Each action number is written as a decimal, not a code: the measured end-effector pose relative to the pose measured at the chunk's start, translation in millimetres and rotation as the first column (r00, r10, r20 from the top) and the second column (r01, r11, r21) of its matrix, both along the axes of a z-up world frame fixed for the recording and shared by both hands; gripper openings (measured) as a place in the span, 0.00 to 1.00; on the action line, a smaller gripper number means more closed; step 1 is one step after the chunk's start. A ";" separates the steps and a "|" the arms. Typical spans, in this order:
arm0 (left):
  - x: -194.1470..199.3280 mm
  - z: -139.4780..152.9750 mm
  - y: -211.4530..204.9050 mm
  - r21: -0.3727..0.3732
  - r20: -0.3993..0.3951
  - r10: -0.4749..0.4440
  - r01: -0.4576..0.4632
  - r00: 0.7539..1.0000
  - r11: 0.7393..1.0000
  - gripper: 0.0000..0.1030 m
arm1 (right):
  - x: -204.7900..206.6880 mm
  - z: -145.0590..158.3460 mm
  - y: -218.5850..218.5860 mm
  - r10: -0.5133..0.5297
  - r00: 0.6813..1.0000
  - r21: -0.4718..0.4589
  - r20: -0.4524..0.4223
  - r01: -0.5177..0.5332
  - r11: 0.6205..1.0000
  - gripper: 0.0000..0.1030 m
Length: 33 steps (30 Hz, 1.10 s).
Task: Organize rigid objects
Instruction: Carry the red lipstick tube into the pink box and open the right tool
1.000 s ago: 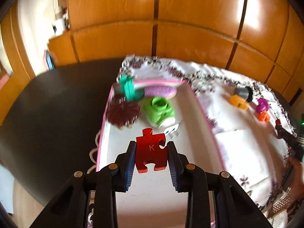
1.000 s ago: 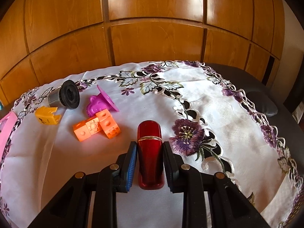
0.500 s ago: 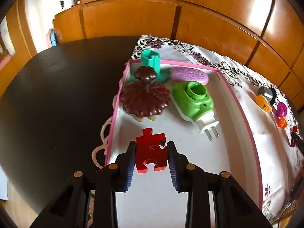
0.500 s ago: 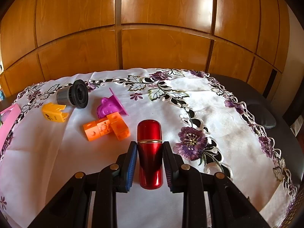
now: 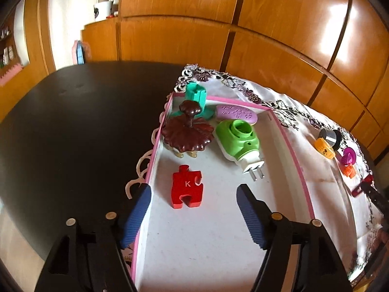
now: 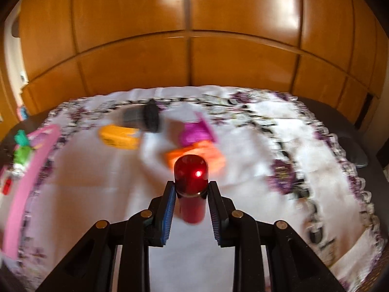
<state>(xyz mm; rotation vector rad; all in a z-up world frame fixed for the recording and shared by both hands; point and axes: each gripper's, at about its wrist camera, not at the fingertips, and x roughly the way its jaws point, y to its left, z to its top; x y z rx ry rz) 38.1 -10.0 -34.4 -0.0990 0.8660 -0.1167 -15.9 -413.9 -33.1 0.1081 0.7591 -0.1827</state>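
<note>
Between the spread blue pads of my left tongs (image 5: 193, 194) lies the red puzzle piece (image 5: 186, 187) marked K, flat on the white floor of the pink-rimmed tray (image 5: 297, 170), touching neither pad; these tongs stand wide and hold nothing. Just beyond the piece sits a dark brown scalloped lid with a knob (image 5: 187, 132), and beside it, toward the right, a green plug-in device (image 5: 239, 141) with its two prongs pointing back at me. Behind those, against the far wall of the tray, stand a teal plastic piece (image 5: 197, 96) and a flat lilac oval (image 5: 236, 114). The tray rests on a white embroidered cloth (image 5: 323, 177) over the dark bench (image 5: 73, 126).

My right tongs (image 6: 190, 200) are closed narrow on a glossy dark red cylinder (image 6: 191, 177), its rounded end pointing away from me, lifted above the cloth. The rest of that view is blurred by motion. Past the cylinder I make out orange blocks (image 6: 206, 154), a magenta piece (image 6: 197, 133) touching them, a yellow piece (image 6: 119, 138) and a grey-black cylinder (image 6: 143, 118) just behind it, all loose on the cloth. The tray's pink rim shows at far left
</note>
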 end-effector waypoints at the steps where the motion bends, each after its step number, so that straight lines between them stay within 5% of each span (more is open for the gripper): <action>1: -1.1 2.0 -2.5 0.006 0.006 -0.005 0.005 1.000 1.000 0.74 | 2.6 2.7 10.8 0.024 1.000 0.013 0.002 -0.024 1.000 0.25; 5: -4.9 7.9 -7.2 0.020 0.026 -0.018 0.017 1.000 1.000 0.83 | 15.8 10.3 61.2 0.139 0.990 0.061 0.009 -0.139 0.988 0.25; 16: -16.3 7.0 -5.8 0.003 0.024 -0.050 0.050 0.998 0.999 0.88 | 57.0 26.9 175.5 0.371 0.928 0.135 0.028 -0.371 0.919 0.25; 33: -20.3 15.6 10.3 -0.028 0.044 -0.056 0.057 0.997 0.998 0.90 | 133.2 -3.0 245.6 0.456 0.879 0.116 -0.139 -0.443 0.889 0.25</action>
